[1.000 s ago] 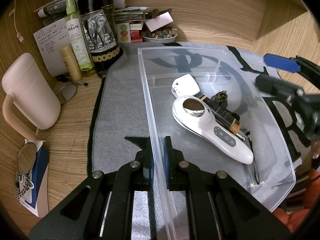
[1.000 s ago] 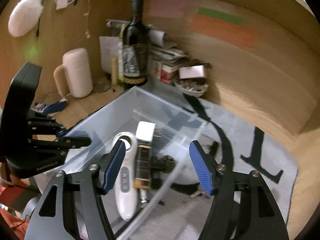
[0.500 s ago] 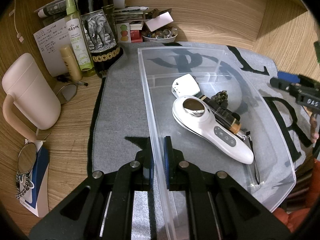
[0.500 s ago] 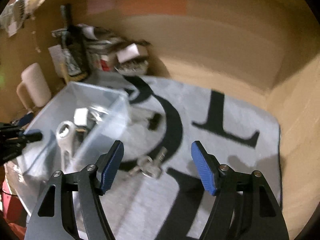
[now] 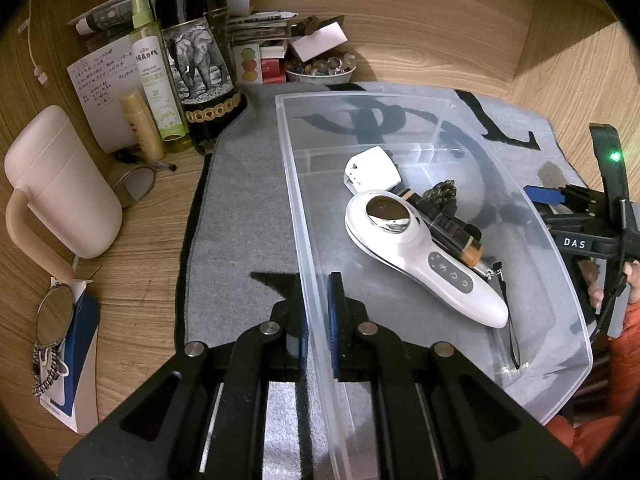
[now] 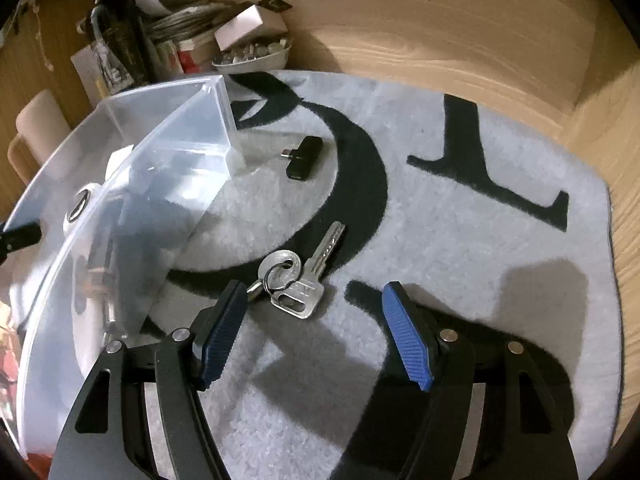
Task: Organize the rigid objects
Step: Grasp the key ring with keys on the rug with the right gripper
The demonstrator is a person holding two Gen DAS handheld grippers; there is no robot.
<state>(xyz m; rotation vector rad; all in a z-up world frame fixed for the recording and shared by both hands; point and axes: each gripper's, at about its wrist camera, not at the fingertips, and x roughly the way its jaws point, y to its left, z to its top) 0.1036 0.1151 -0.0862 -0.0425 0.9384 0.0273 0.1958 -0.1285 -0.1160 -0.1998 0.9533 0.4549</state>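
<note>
The left gripper (image 5: 318, 312) has its jaws closed on the near wall of the clear bin (image 5: 568, 360), one blue pad inside and one outside. The right gripper (image 6: 312, 332) holds nothing; its jaws stand wide above the mat (image 6: 460, 240), with the keys (image 6: 296, 276) lying just in front of them, near the left pad.

The mat is grey and fuzzy, with large black letters; an "L" can be read. It lies on a wooden tabletop (image 5: 132, 264) closed by wooden walls at the back and on the right. A small black adapter (image 6: 302, 158) lies on the mat beyond the keys, close to the bin's corner.

Inside the bin are a white handheld device (image 5: 420, 256) with three button marks, a white box (image 5: 372, 170) and some dark objects I cannot name.

The bottle (image 5: 196, 60) in the back left corner has an elephant label. The right gripper's body reads "DAS".

The mat to the right of the keys is free up to its edge.
</note>
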